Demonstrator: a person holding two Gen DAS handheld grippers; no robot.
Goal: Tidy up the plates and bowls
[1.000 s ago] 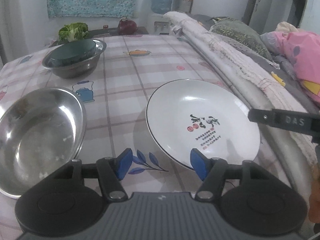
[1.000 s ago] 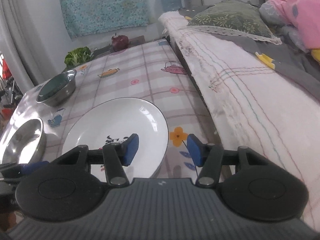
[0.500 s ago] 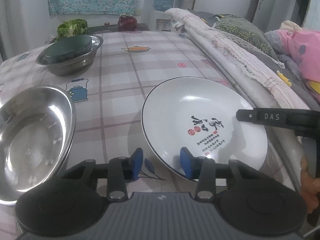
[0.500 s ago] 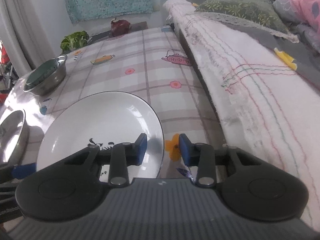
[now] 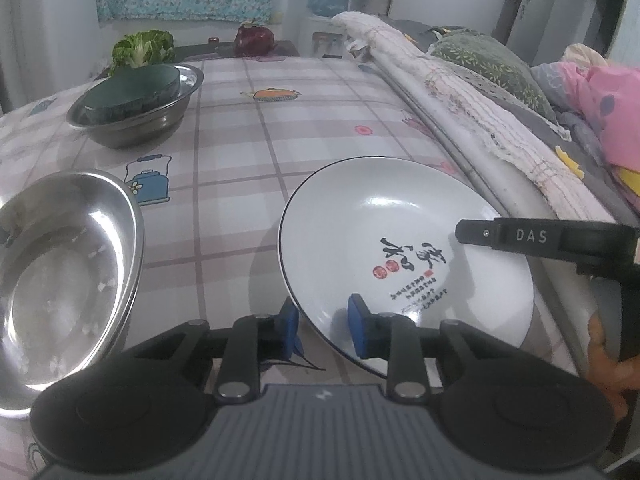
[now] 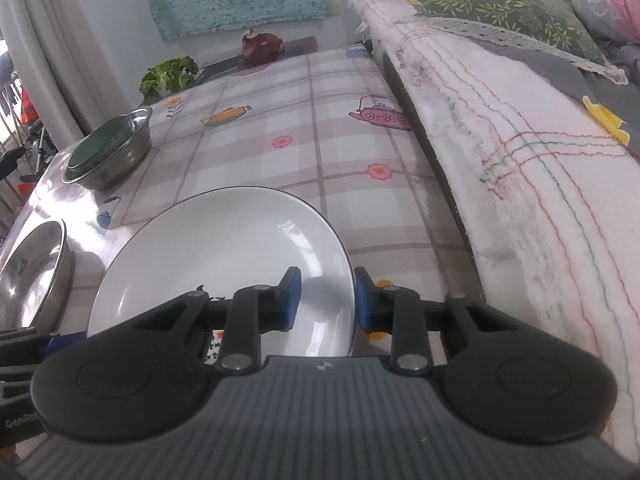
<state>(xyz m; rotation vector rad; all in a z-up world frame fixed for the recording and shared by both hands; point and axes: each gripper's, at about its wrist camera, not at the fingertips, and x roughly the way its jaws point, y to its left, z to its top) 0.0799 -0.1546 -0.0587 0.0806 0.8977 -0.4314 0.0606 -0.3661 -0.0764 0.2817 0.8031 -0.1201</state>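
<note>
A white plate [image 5: 404, 248] with black calligraphy and a dark rim lies on the checked tablecloth; it also shows in the right wrist view [image 6: 224, 264]. My left gripper [image 5: 322, 326] straddles its near-left rim, one blue pad outside and one over the plate, with a gap between pads and rim. My right gripper [image 6: 326, 298] straddles the plate's right rim the same way, jaws partly closed. An empty steel bowl [image 5: 60, 276] sits at the left. A second steel bowl [image 5: 136, 108] holding a dark green bowl stands further back.
A bed with a rolled white blanket [image 6: 520, 168] borders the table's right edge. Green lettuce [image 5: 142, 48] and a dark red vegetable [image 5: 254, 38] lie at the table's far end. The right gripper's arm [image 5: 560, 240] reaches over the plate.
Both grippers have narrowed their jaws and moved in onto the plate's rim, left from the near-left, right from the right side. The plate has not visibly moved.
</note>
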